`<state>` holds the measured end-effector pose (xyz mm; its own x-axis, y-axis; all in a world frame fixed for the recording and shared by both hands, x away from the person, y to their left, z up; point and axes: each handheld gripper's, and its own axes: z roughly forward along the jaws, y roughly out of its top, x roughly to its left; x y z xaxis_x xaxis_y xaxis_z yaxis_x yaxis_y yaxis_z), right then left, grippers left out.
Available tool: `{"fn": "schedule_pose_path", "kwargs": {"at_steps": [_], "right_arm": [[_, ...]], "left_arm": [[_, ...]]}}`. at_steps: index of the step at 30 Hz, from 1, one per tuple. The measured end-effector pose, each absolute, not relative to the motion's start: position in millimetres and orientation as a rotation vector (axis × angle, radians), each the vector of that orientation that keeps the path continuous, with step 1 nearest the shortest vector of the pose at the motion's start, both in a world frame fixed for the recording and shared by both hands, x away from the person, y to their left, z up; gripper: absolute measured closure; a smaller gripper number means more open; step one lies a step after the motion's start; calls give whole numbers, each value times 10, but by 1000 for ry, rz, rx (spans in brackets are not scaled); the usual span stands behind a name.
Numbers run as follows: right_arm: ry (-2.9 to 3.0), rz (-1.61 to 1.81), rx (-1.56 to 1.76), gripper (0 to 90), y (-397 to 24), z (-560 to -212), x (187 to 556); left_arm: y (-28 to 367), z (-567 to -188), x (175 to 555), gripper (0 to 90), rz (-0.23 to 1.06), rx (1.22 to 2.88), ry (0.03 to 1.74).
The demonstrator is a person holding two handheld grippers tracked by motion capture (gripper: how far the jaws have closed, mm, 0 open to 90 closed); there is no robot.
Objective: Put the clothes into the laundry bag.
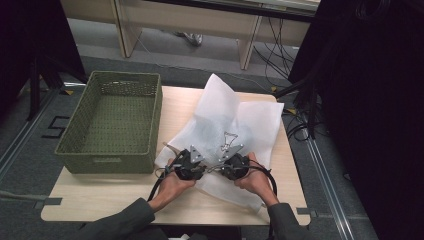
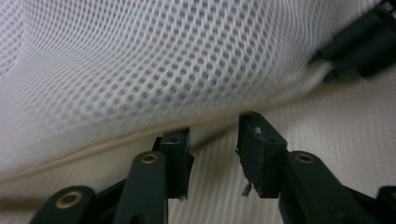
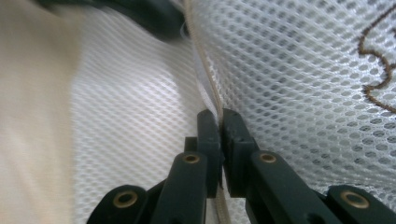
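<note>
A white mesh bag [image 1: 235,117] lies spread on the wooden table [image 1: 115,195], with a brown stitched outline [image 1: 229,140] on it. Both grippers meet at its near edge, tips pointing toward each other. My left gripper [image 1: 205,169] is open; in the left gripper view its jaws [image 2: 214,135] straddle the bag's cream seam [image 2: 116,142] under a raised fold of mesh [image 2: 163,60]. My right gripper [image 1: 218,168] is shut on the seam [image 3: 205,60], which runs up from between its jaws [image 3: 219,123]. The stitched outline [image 3: 378,60] lies to its right.
A green woven basket [image 1: 156,125] stands on the table's left half, close to the bag's left edge. A person's hands and grey sleeves come in from the bottom. Cables and dark stands line the floor to the right, and desks stand behind.
</note>
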<state>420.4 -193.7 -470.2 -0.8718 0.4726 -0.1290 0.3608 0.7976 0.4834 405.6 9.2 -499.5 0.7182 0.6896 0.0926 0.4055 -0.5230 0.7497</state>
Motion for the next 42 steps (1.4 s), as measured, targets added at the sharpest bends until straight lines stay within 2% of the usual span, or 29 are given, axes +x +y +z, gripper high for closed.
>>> {"fn": "schedule_pose_path", "kwargs": {"at_steps": [8,11,14,16,20,23,27,28,29,30,33,35,40,42], "right_arm": [[2714,526,645,876,-1926,-4784,4267],[2698,486,643,876,-1943,-4814,4298],[2679,461,647,874,-1983,-4817,4325],[2675,461,657,872,-2007,-4821,4345],[2683,492,668,858,-2027,-4807,4336],[2686,495,663,855,-2030,-4798,4332],[2681,517,668,853,-2040,-4787,4326],[2682,517,667,852,-2037,-4790,4322],[2688,510,664,851,-2039,-4784,4318],[2697,513,663,851,-2042,-4783,4317],[2681,512,667,854,-2041,-4789,4319],[2685,510,669,855,-2038,-4791,4320],[2686,483,674,864,-2046,-4796,4333],[2681,481,678,867,-2052,-4812,4340]], "left_arm": [[356,-4918,3947,601,497,2202,812],[385,-4928,3914,597,459,2192,837],[420,-4918,3933,596,467,2244,786],[383,-4941,3917,595,437,2203,832],[339,-4949,3908,579,419,2206,810],[261,-4961,3877,554,355,2219,763],[189,-4998,3861,483,292,2249,744],[163,-5034,3862,467,253,2295,734],[162,-5050,3872,468,269,2327,706],[151,-5073,3861,504,282,2321,700],[164,-5051,3904,717,291,2340,684],[192,-5071,3920,824,298,2317,680],[189,-5070,3799,860,291,2324,655],[148,-5044,3664,864,263,2372,590]]}}
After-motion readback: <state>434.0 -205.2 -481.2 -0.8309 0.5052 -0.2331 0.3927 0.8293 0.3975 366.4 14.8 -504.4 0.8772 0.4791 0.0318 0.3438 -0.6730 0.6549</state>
